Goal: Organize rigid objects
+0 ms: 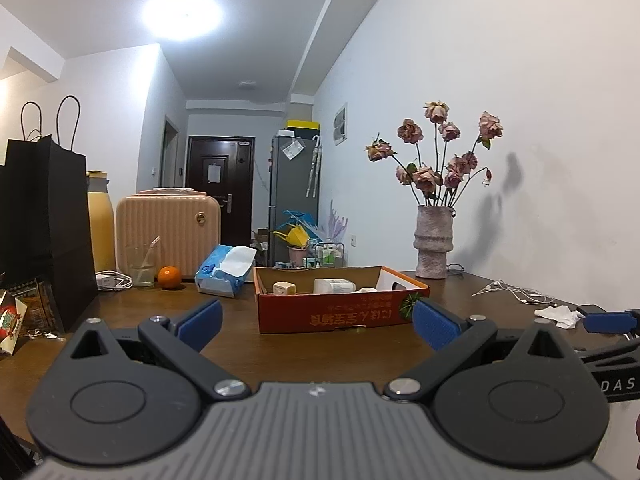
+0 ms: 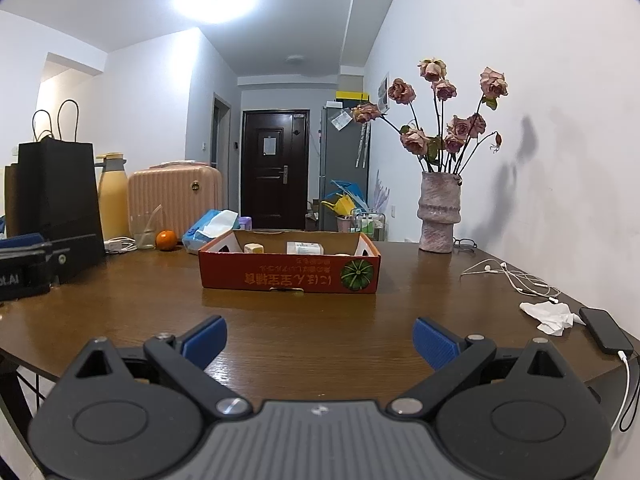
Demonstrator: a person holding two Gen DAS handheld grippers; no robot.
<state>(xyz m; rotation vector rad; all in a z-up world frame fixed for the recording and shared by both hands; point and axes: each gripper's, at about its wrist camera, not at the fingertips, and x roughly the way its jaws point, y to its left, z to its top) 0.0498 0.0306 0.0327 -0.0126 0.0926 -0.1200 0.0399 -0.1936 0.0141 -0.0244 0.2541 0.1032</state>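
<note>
A shallow red cardboard box [image 1: 340, 312] [image 2: 288, 276] stands in the middle of the brown table. Inside it lie a white bottle [image 1: 334, 286], a small beige cube [image 1: 285, 288] [image 2: 254, 248] and a white carton [image 2: 305, 247]. My left gripper [image 1: 318, 326] hovers open just in front of the box, nothing between its blue pads. My right gripper [image 2: 320, 342] is open too, farther back over the table's near edge, also empty. Its blue tip [image 1: 608, 321] shows at the right edge of the left wrist view.
An orange [image 1: 170, 277], a glass [image 1: 141, 266], a tissue pack [image 1: 226, 270], a peach case [image 1: 168, 228], a yellow flask [image 1: 100, 224] and a black bag [image 1: 44, 232] stand left. A vase of dried roses [image 2: 438, 216], earphones [image 2: 516, 276], crumpled tissue [image 2: 550, 314] and a phone [image 2: 606, 330] lie right.
</note>
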